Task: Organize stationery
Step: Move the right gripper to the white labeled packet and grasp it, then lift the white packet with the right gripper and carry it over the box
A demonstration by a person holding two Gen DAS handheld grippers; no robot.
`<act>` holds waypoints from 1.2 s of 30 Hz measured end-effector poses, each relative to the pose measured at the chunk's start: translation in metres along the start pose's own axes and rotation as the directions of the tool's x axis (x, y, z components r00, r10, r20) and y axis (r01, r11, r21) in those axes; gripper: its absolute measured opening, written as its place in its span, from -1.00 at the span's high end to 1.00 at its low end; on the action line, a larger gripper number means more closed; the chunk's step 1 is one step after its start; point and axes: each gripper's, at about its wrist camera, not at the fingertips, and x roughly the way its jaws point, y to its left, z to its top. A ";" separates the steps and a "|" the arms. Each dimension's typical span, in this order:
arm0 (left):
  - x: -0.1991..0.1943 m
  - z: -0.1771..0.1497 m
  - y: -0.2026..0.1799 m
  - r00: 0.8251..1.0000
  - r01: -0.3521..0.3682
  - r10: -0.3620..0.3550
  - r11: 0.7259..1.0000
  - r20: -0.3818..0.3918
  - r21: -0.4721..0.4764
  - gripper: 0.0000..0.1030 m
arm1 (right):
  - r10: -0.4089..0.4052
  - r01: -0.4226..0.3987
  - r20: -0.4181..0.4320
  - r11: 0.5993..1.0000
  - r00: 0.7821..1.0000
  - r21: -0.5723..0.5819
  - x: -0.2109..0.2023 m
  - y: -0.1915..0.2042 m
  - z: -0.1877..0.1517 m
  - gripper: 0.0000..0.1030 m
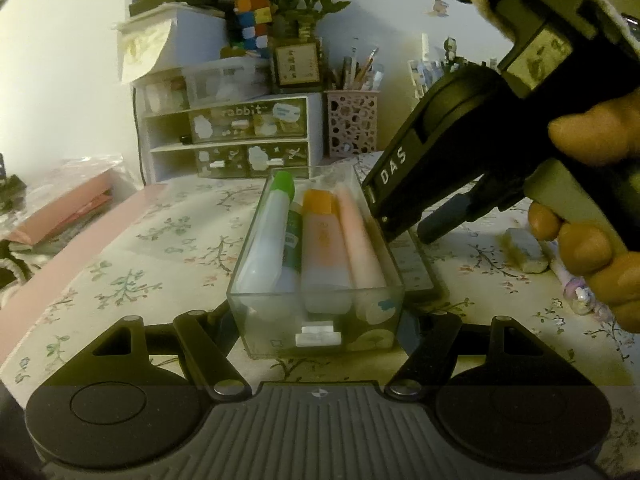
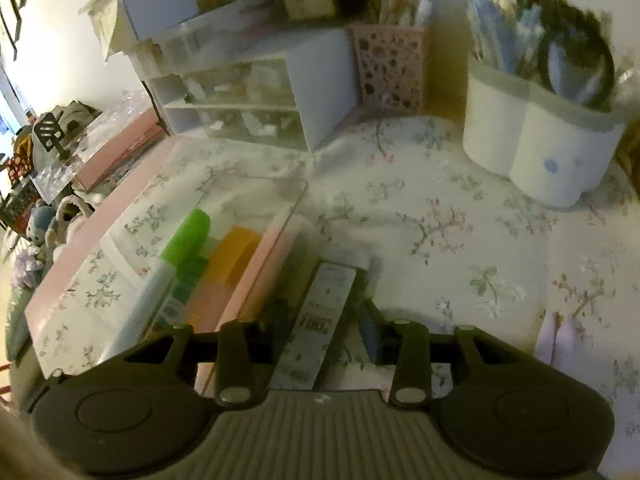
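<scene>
Tabletop [image 1: 168, 240] under a floral cloth, seen from both wrists. Left gripper [image 1: 320, 332] is clenched on the near end of a clear drawer [image 1: 256, 312], one finger at each side wall. Inside the drawer lie four things side by side: a green-capped tube [image 1: 268, 232], a green stick [image 1: 294, 240], an orange-capped tube [image 1: 320, 240] and a pink tube [image 1: 360, 240]. Right gripper [image 2: 324, 328], held in a hand [image 1: 592, 248], points steeply down just right of the drawer; its jaws stand part open astride a long flat box [image 2: 316, 320] that lies on the cloth beside the drawer wall, and no pad visibly presses it. An eraser [image 1: 526, 250] lies farther right. Behind stand a drawer cabinet [image 1: 232, 136], a pink pen cup [image 1: 352, 122] and a white holder [image 2: 532, 148].
</scene>
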 end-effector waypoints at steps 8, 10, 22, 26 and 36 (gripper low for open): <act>-0.001 -0.001 0.003 1.000 -0.004 0.004 1.000 0.003 -0.001 -0.42 | -0.028 0.029 0.025 0.999 0.999 -0.016 -0.002 -0.002 -0.002 0.67; 0.000 -0.001 0.003 1.000 -0.004 0.004 1.000 0.003 -0.002 -0.42 | -0.050 0.050 0.023 0.999 0.998 -0.016 -0.005 -0.004 -0.001 0.86; -0.002 -0.002 0.009 1.000 -0.025 0.025 1.000 0.005 -0.017 -0.41 | 0.020 -0.021 0.026 0.998 0.999 0.065 -0.009 -0.018 -0.004 0.24; -0.004 -0.003 0.013 1.000 -0.030 0.030 0.999 0.006 -0.018 -0.41 | 0.040 -0.041 0.020 0.998 0.999 0.058 -0.007 -0.013 -0.002 0.20; -0.007 -0.006 0.015 0.999 -0.036 0.036 0.999 0.009 -0.022 -0.41 | -0.044 0.049 0.033 0.988 0.998 -0.144 -0.001 0.016 -0.010 0.30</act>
